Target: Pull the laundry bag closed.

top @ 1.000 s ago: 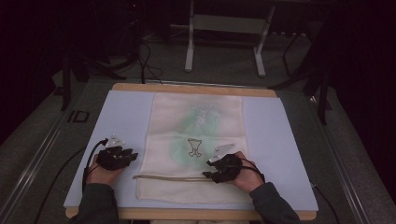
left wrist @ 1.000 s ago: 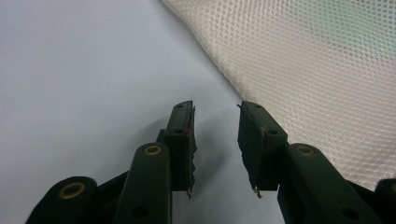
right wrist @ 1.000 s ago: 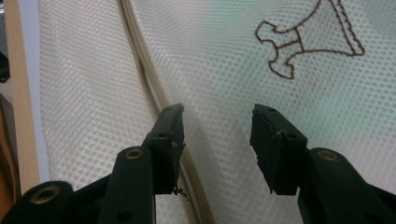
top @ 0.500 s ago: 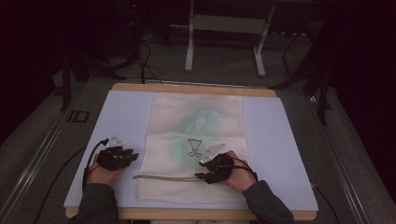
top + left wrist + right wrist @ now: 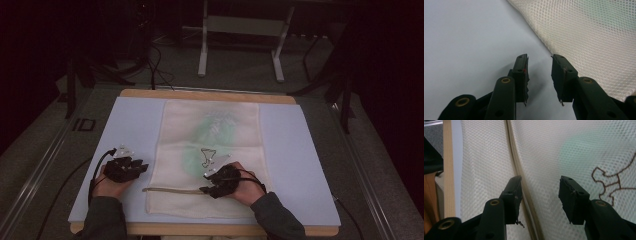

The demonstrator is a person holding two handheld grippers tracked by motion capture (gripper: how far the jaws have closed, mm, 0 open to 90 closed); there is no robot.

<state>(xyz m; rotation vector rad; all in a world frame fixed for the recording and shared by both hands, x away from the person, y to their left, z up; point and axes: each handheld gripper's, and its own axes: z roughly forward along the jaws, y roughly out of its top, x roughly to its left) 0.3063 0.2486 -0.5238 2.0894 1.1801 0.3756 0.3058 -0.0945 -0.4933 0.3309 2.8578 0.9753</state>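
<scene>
A cream mesh bag lies flat along the middle of a pale blue mat on the bench, running from 12 o'clock to 6 o'clock. It carries a faint green patch and a small brown outline figure near its centre. A tan band crosses the bag toward its 6 o'clock end.

The left tongs rest on the mat at about 8 o'clock, just beside the bag's left edge; in the left gripper view the jaws stand apart with nothing between them, bare mat under them and the mesh edge touching the right jaw's tip.

The right tongs sit on the bag at about 5 o'clock, at the band's right end. In the right gripper view the jaws are spread wide, released, the band running just beside the left jaw, the brown figure beyond the right.
</scene>
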